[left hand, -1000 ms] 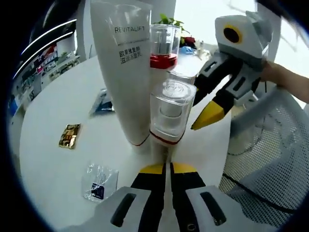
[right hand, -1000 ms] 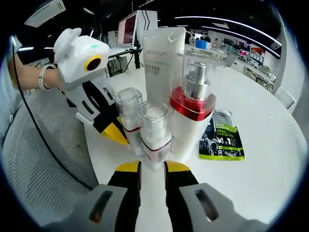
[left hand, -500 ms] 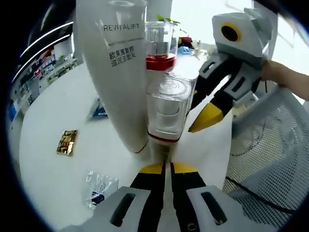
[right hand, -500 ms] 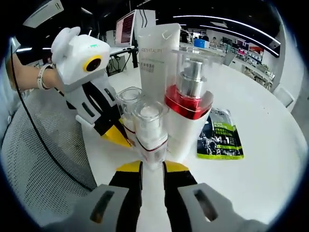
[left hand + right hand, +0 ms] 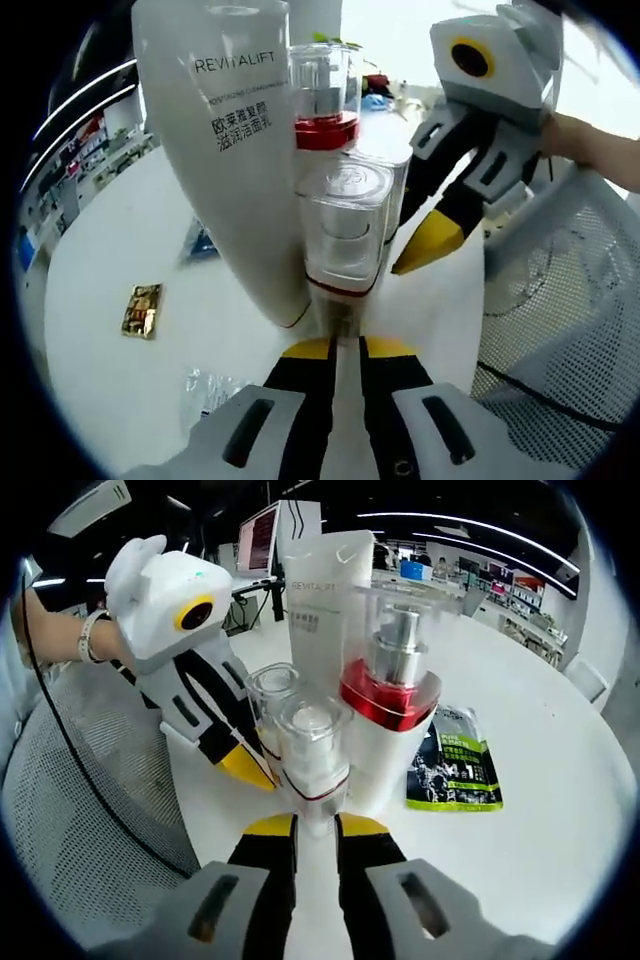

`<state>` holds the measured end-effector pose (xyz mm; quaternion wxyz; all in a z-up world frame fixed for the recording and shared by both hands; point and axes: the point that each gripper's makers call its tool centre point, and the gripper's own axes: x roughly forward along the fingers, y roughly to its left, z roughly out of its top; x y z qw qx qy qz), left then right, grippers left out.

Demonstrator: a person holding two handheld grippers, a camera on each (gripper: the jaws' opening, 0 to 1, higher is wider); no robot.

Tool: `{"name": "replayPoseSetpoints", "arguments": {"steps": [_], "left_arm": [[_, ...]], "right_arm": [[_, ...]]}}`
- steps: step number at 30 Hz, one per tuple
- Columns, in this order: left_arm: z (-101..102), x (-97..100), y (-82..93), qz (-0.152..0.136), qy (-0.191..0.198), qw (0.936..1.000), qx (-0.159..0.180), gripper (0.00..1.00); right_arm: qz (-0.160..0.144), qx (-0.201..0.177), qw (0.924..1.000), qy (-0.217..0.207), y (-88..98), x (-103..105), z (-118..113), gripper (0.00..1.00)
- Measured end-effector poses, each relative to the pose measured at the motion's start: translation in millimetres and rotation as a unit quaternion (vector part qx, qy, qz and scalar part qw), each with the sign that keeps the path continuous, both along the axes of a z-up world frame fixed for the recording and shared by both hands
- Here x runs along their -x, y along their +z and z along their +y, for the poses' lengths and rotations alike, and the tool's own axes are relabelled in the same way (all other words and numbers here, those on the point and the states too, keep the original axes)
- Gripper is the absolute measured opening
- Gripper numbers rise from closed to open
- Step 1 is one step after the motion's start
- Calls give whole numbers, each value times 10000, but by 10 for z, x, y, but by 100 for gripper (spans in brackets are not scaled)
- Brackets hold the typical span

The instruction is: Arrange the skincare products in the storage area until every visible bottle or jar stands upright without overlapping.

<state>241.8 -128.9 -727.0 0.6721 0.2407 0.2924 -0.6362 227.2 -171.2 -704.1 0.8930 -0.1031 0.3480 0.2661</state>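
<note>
On the white surface (image 5: 560, 810), a tight cluster of upright skincare products is being framed by both hand-held grippers. The left hand-held gripper (image 5: 336, 346) is being clenched on the base of a small clear-capped bottle (image 5: 343, 235), just beside the tall white tube (image 5: 235, 150) and the red-collared pump bottle (image 5: 322, 95). The right hand-held gripper (image 5: 314, 823) is being clamped on another small clear-capped bottle (image 5: 314, 745). A green sachet (image 5: 455, 770) is lying flat nearby.

I see four products upright, clustered mid-table: white REVITALIFT tube (image 5: 230, 150), red-collared pump bottle (image 5: 392, 715), and two small clear-capped bottles (image 5: 312, 750) (image 5: 271, 705) touching beside them.
</note>
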Motion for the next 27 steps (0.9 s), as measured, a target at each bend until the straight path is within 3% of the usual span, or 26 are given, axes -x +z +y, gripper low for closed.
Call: {"name": "replayPoseSetpoints", "arguments": {"steps": [27], "left_arm": [[0, -30, -17, 12, 76, 10000, -36, 6]], "right_arm": [[8, 23, 10000, -58, -6, -27, -15, 14]]}}
